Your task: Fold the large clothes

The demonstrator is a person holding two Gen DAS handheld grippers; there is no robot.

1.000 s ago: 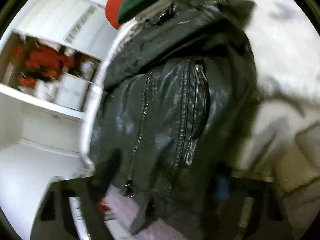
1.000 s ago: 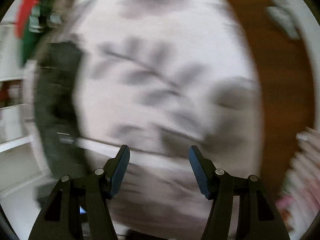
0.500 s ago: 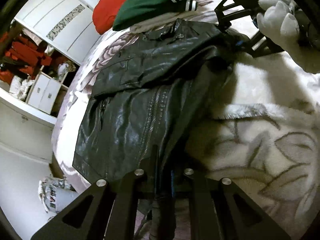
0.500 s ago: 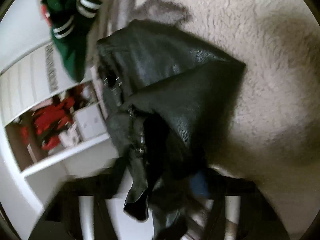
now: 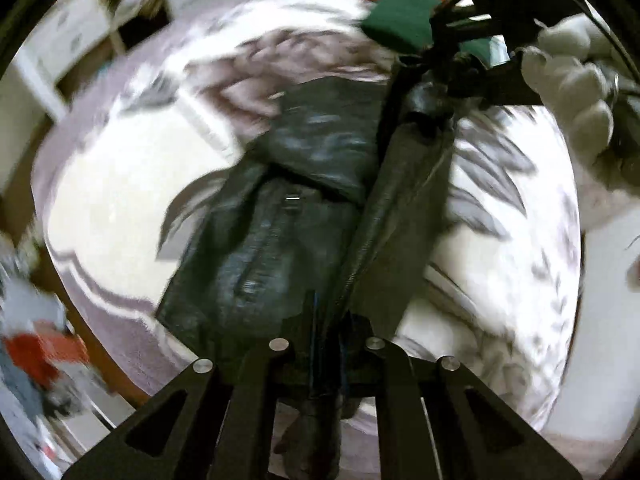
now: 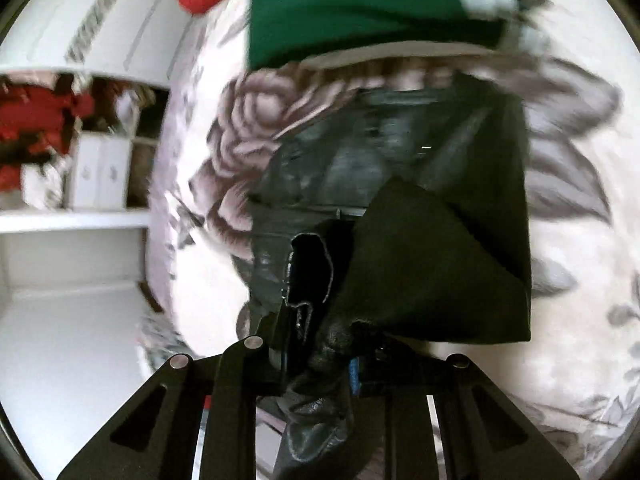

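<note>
A: What changed in the last second?

B: The right gripper [image 6: 320,344] was free then, fingers apart over the bed [image 5: 112,200]. Now it's clenched on the jacket [image 5: 304,216], and so is the left gripper [image 5: 326,340].

A: Where's the jacket?

B: Lifted at both held edges, one panel [image 6: 432,264] doubled over, the rest trailing on the bed below the green garment [image 6: 360,12].

A: Meaning?

B: Probably a fold is mid-carry; next it needs laying flat.
</note>
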